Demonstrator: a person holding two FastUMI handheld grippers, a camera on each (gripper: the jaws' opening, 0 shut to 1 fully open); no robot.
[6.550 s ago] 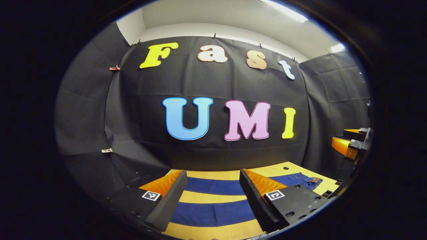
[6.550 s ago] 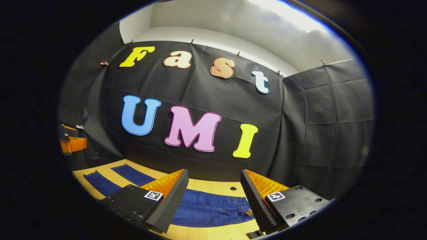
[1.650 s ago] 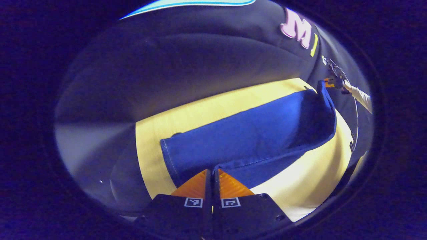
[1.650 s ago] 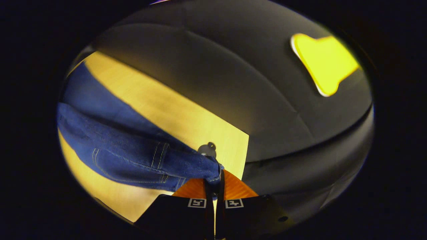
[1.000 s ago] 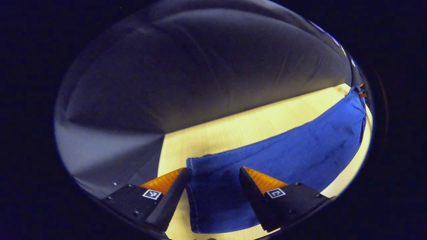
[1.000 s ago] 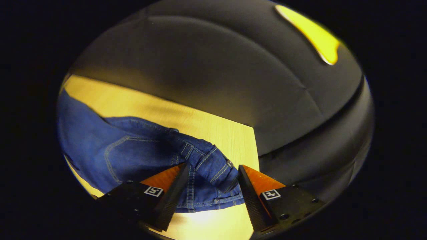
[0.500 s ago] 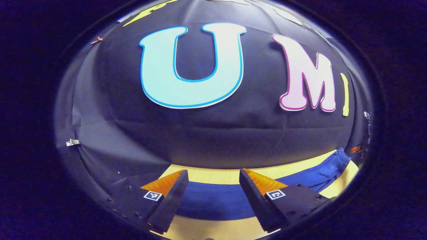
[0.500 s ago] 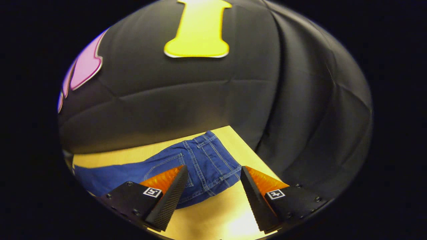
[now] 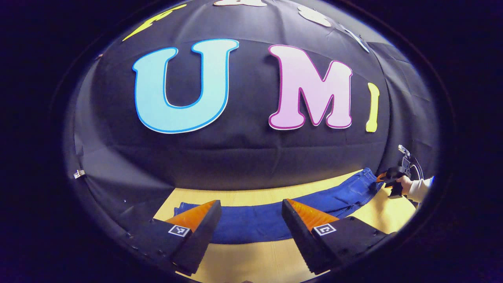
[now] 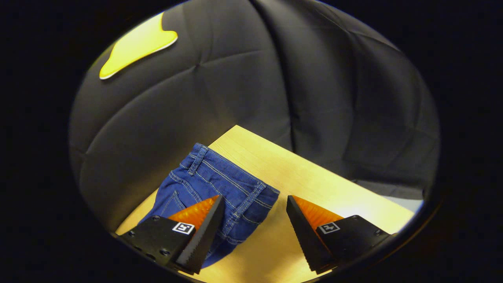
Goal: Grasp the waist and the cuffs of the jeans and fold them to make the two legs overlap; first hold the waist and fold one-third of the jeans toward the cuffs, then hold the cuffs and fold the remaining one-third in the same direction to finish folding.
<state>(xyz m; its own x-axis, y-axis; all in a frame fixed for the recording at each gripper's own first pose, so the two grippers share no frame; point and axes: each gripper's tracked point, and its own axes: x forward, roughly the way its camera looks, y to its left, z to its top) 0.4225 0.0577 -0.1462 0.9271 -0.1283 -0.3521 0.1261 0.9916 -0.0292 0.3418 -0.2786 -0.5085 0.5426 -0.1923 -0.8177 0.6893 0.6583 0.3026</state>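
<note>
Denim jeans [image 9: 255, 224] beyond both grippers' parted fingers [image 10: 204, 232].

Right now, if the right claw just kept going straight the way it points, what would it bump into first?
Probably the waist end of the jeans lying on the wooden table, just ahead of the open right claw. Depth is hard to judge in this view.

Booth wall [image 9: 243, 157]: black cloth, creased and seamed, hung behind the table and continuing round its right side [image 10: 353, 98]. Table [image 9: 255, 259]: light wood-grain top, one corner [image 10: 237, 127] close to the cloth. A small metal clip [image 9: 79, 173] is fixed to the cloth at left. Lighting uneven; glare on the tabletop.
</note>
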